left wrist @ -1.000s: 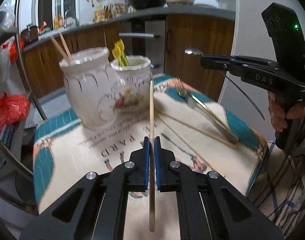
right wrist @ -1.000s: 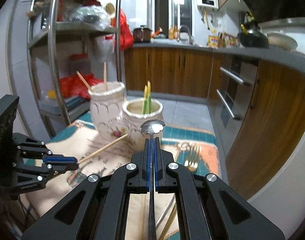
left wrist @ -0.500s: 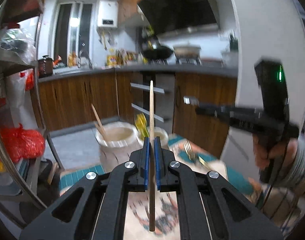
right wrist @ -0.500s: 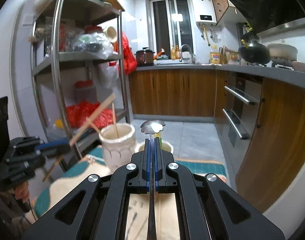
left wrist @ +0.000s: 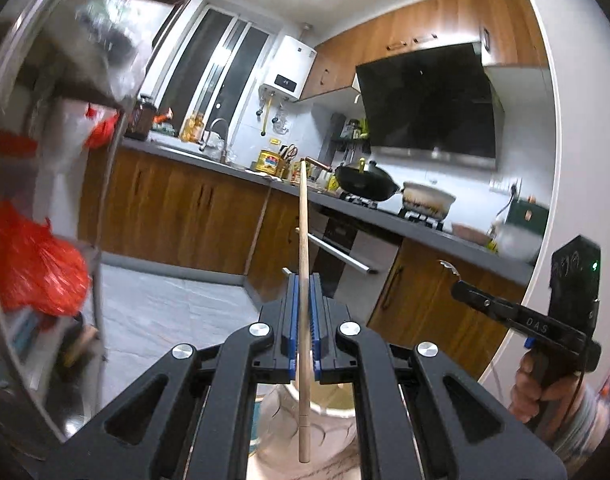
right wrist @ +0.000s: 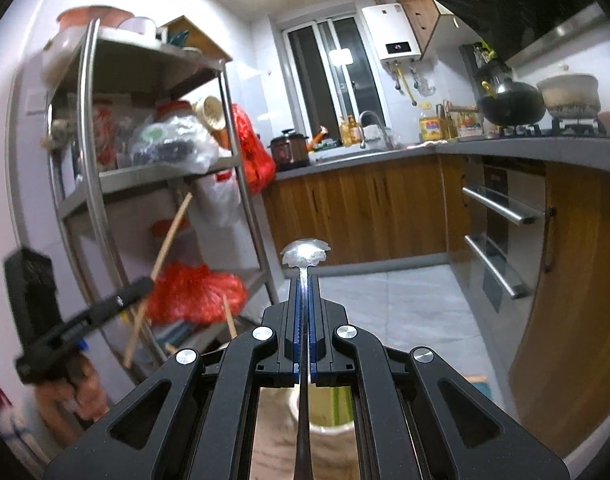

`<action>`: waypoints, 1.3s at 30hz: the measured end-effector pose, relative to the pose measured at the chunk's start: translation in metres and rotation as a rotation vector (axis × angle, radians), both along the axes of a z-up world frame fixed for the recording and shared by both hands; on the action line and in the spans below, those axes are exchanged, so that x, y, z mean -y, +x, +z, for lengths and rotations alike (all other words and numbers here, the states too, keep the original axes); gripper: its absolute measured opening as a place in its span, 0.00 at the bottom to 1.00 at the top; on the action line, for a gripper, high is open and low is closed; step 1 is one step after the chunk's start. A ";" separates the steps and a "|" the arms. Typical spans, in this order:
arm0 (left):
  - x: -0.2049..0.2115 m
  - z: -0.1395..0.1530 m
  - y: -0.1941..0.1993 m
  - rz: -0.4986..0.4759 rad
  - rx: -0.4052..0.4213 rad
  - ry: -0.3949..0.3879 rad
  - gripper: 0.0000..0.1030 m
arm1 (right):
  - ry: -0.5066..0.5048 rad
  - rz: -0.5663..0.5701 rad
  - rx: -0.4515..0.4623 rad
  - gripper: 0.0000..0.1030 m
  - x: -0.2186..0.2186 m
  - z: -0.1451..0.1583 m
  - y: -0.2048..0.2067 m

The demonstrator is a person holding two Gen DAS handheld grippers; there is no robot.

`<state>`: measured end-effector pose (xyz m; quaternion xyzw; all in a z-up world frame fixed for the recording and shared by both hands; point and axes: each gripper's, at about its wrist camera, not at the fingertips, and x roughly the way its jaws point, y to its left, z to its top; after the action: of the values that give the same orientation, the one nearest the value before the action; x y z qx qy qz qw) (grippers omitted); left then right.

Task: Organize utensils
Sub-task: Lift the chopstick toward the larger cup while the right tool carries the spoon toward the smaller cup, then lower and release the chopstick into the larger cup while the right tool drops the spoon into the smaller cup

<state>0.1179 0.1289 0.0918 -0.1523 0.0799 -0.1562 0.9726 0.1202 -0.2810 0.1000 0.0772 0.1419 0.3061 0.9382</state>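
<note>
My left gripper (left wrist: 303,280) is shut on a wooden chopstick (left wrist: 303,240) that stands upright, its lower end hanging over the mouth of a white ceramic holder (left wrist: 329,412) right below. My right gripper (right wrist: 303,280) is shut on a silver spoon (right wrist: 305,251), bowl end up, above a white holder (right wrist: 325,432) with yellow-green utensils inside. The left gripper with its chopstick also shows at the left of the right wrist view (right wrist: 137,288). The right gripper shows at the right of the left wrist view (left wrist: 461,288).
A steel shelf rack (right wrist: 105,184) with bags and a red plastic bag (right wrist: 193,292) stands to the left. Wooden kitchen cabinets (right wrist: 365,208) and an oven front (right wrist: 501,240) lie ahead and to the right. A chopstick (right wrist: 229,320) sticks up from another holder.
Both grippers have risen and tilted upward from the table, carrying the chopstick and the spoon. The holders have slid down to the bottom edge of each view.
</note>
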 end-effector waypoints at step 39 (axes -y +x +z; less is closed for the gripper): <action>0.016 -0.047 0.064 -0.153 0.009 -0.055 0.05 | 0.202 -0.046 -0.074 0.04 -0.030 -0.053 0.078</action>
<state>0.1819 0.1132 0.0453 -0.1718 0.0825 -0.2331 0.9536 0.1985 -0.2510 0.0466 0.1861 0.1432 0.2942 0.9265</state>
